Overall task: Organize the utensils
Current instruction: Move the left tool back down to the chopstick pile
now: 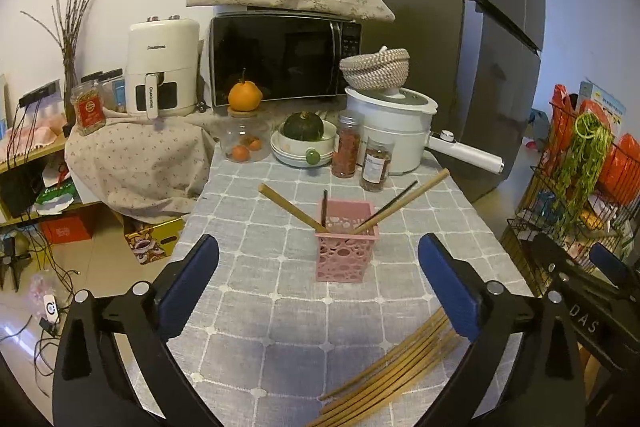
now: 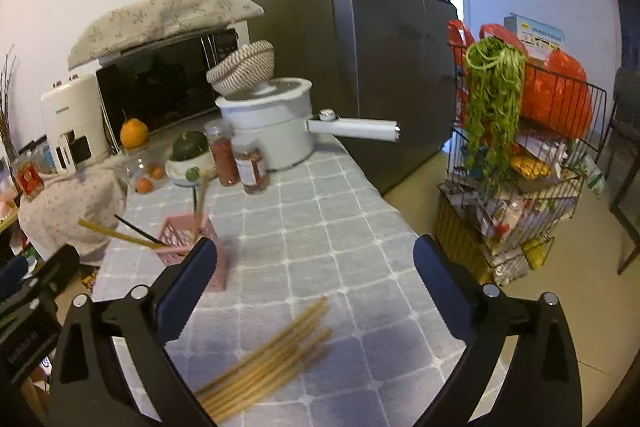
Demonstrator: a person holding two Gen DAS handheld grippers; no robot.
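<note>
A pink perforated holder (image 1: 346,242) stands on the grey checked tablecloth (image 1: 280,347), with wooden and dark chopsticks (image 1: 404,202) leaning out of it. My left gripper (image 1: 320,275) hangs open in front of the holder, nothing between its fingers. A bundle of wooden chopsticks (image 1: 396,371) lies flat on the cloth near its right finger. In the right wrist view the same bundle (image 2: 268,355) lies below my open right gripper (image 2: 316,271), empty too. The pink holder (image 2: 188,243) sits partly behind that gripper's left finger.
Two spice jars (image 1: 360,155), a white pot (image 1: 392,131) with a long handle, a bowl with a green squash (image 1: 303,131) and a jar of oranges (image 1: 244,143) crowd the table's far end. A fridge (image 2: 360,27) and wire rack (image 2: 520,155) stand right.
</note>
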